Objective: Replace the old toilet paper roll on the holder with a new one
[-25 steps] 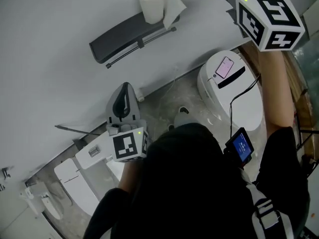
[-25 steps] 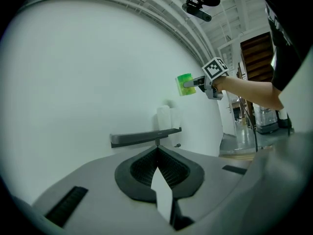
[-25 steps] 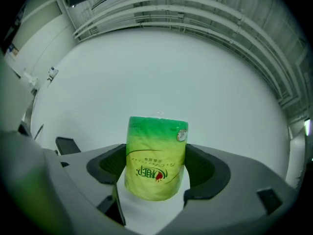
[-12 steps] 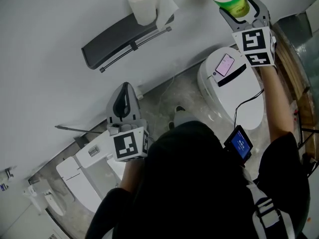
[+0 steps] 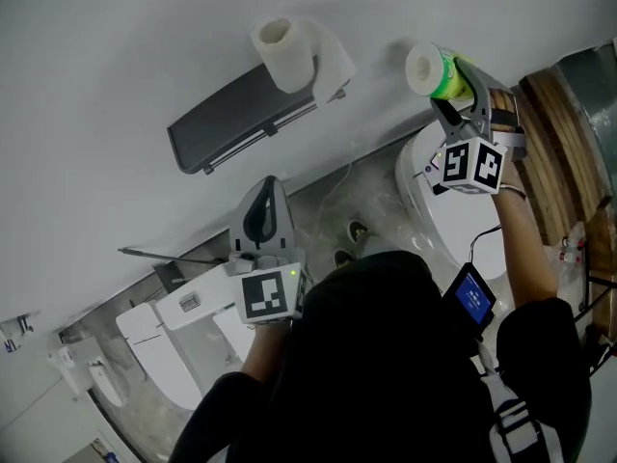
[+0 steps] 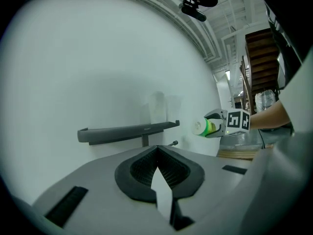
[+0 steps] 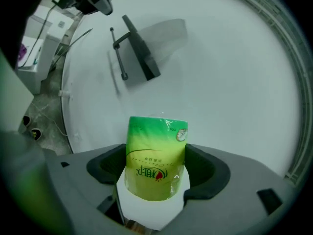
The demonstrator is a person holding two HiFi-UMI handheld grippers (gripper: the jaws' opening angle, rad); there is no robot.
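The fingers (image 7: 209, 170) of the right gripper (image 7: 156, 173) are clamped on the new roll (image 7: 156, 148). It is sealed in a green wrapper and stands up between the dark pads. In the head view this gripper holds the roll high, close to the white wall (image 5: 116, 66). It is off to the right of the holder (image 5: 236, 114) and apart from it, above the toilet (image 5: 468, 225).

The fingers (image 6: 137, 168) of the left gripper (image 6: 157, 151) are together at their tips with nothing between them. That gripper is held lower and points at the wall, with the holder in its sights but well apart from it.

The holder is a dark shelf fixed to the wall, with a thin bar (image 7: 118, 53) running under it. The old roll (image 5: 282, 51) stands upright on the right end of the shelf. Its hollow core faces up, and a loose sheet hangs over the edge. In the right gripper view the bar itself looks bare, though the angle leaves some doubt.

On this showing the task is in its early to middle part. The new roll has been picked up and brought near the holder, which is the only step that looks done. The old roll is untouched and has yet to be taken away, most likely by the free left gripper. After that the new roll needs to go into its place. Its wrapper is on, and that may have to come off before the paper can be used.
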